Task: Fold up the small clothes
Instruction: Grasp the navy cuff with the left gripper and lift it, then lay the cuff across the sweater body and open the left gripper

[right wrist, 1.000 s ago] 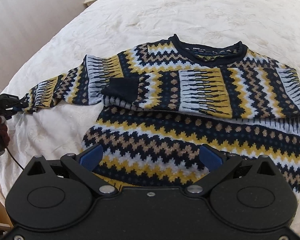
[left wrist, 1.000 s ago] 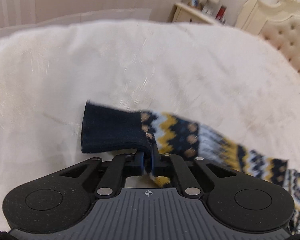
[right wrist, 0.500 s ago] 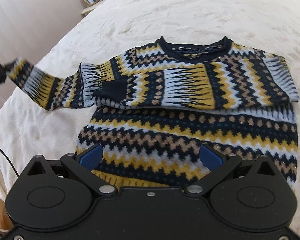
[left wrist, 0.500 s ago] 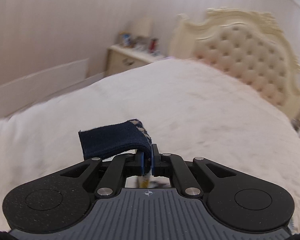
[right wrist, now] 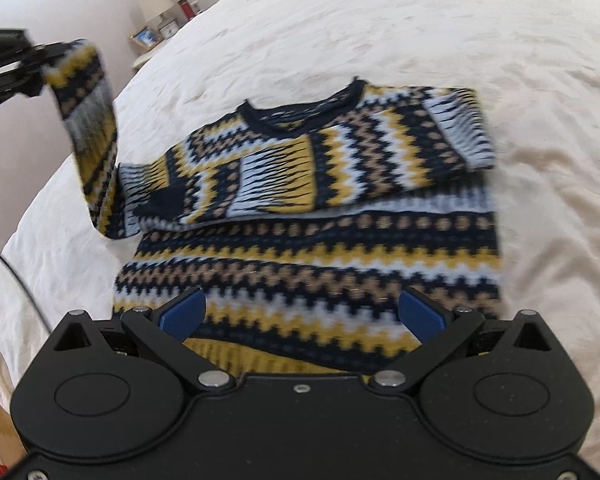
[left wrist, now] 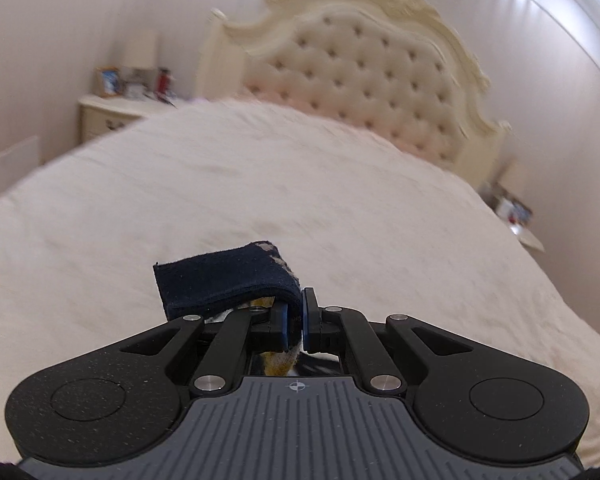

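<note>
A navy, yellow, white and tan zigzag sweater (right wrist: 340,216) lies flat on the white bed (right wrist: 420,28), one sleeve folded across its chest. My left gripper (left wrist: 296,320) is shut on the navy cuff (left wrist: 224,280) of the other sleeve. In the right wrist view that left gripper (right wrist: 40,60) holds the sleeve (right wrist: 88,128) lifted high above the bed at the left, hanging down to the shoulder. My right gripper (right wrist: 300,316) is open and empty, hovering over the sweater's bottom hem.
A tufted cream headboard (left wrist: 364,72) stands at the bed's far end. A nightstand (left wrist: 112,112) with a lamp, frame and small items is at the left; it also shows in the right wrist view (right wrist: 160,36). A second bedside table (left wrist: 516,216) is at the right.
My left gripper has lifted the sleeve cuff off the bed, up and toward the sweater's body, so the sleeve now hangs. The right gripper stayed open over the hem.
</note>
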Demonstrator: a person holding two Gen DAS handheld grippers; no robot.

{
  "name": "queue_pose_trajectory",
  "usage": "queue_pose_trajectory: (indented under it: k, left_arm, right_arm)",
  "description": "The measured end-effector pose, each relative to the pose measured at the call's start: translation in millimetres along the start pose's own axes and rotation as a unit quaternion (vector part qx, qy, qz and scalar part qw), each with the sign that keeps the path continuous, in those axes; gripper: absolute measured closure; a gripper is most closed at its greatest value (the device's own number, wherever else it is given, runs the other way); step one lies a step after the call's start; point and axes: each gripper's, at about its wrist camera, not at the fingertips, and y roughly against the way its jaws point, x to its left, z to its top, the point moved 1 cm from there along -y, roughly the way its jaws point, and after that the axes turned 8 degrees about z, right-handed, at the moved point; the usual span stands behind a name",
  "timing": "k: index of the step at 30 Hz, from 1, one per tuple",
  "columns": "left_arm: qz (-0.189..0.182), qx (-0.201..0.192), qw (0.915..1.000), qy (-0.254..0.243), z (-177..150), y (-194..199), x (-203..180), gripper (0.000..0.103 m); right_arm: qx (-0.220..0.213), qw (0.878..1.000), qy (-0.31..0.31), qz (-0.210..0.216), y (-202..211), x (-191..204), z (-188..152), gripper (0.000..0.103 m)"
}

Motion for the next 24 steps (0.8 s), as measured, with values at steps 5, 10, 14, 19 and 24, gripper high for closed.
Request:
queue_pose_trajectory:
  k: [5,10,14,19,24]
  left_arm:
    - [-0.021,0.051,0.9983,-0.022,-31.7,-27.9,-51.2,0.097]
    - [-0.023,0.101,0.9918,-0.075,-61.1,-58.2,-84.8,0.096]
    - [-0.035,0.129,0.9874,-0.085,-72.4,-68.0,-94.3,0.078]
    - [-0.072,0.121,0.9849,-0.101,-77.1,-56.5,-95.7,0.049]
    - [-0.063,0.124,0.9831,-0.12,-93.8,-41.2,-82.1,0.045]
  right_arm:
    - [-0.003,1.0,-0.004,-0.007,12.7,-23.1,2.3,0.001]
    - [-0.005,1.0,-0.008,-0.013,22.7,-39.3,3.9,0.001]
    - [-0.006,1.0,-0.015,-0.017,24.0,-46.6,3.7,0.001]
    - [-0.005,1.0,-0.02,-0.022,19.5,-50.8,7.1,0.001]
    - [-0.01,0.999,-0.02,-0.027,12.0,-52.0,19.3,0.001]
